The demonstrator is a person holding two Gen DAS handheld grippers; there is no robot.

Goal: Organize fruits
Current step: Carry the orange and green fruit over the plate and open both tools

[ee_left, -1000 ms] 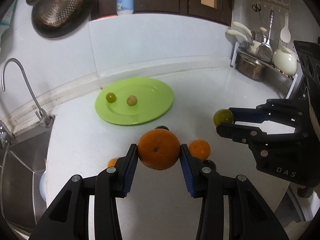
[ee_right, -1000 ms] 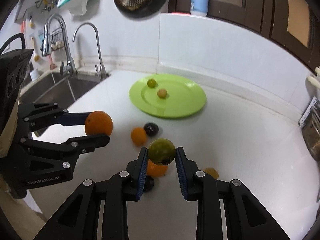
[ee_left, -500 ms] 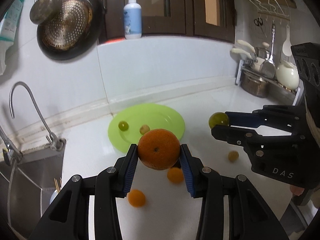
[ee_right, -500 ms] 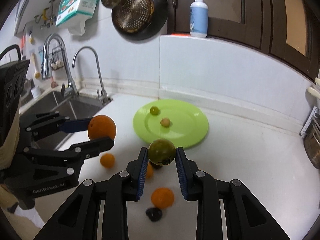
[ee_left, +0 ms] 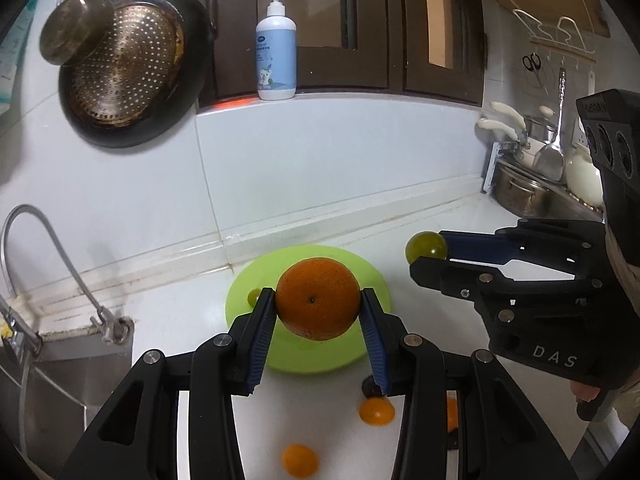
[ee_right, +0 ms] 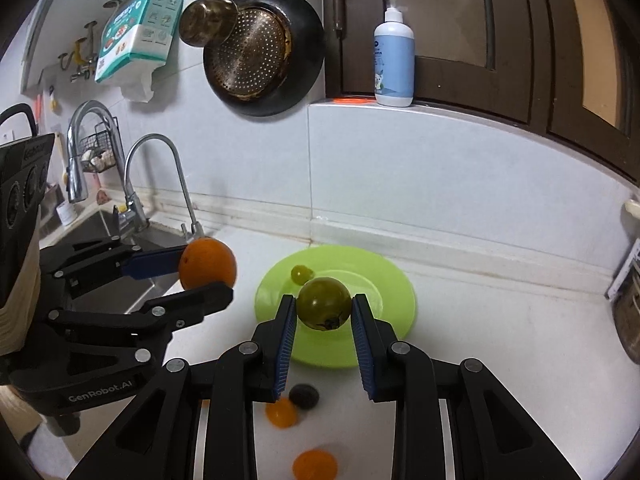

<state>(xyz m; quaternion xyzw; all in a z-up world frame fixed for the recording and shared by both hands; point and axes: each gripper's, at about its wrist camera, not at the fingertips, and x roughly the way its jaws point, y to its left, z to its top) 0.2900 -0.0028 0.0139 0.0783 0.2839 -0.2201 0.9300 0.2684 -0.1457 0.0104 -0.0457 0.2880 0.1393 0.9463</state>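
My left gripper is shut on a large orange, held in the air over the near side of a lime green plate. My right gripper is shut on a round green fruit, also lifted above the plate. Each gripper shows in the other's view: the left one with the orange at the left, the right one with the green fruit at the right. A small green fruit lies on the plate. Several small oranges and a dark fruit lie on the white counter below.
A sink with two taps lies at the left. A pot and utensil rack stands at the right. On the tiled wall hangs a pan with a strainer. A soap bottle stands on the ledge.
Both grippers have risen and drawn back with their fruits still held. The plate and the loose fruits now sit lower and smaller in both views, with more wall showing.
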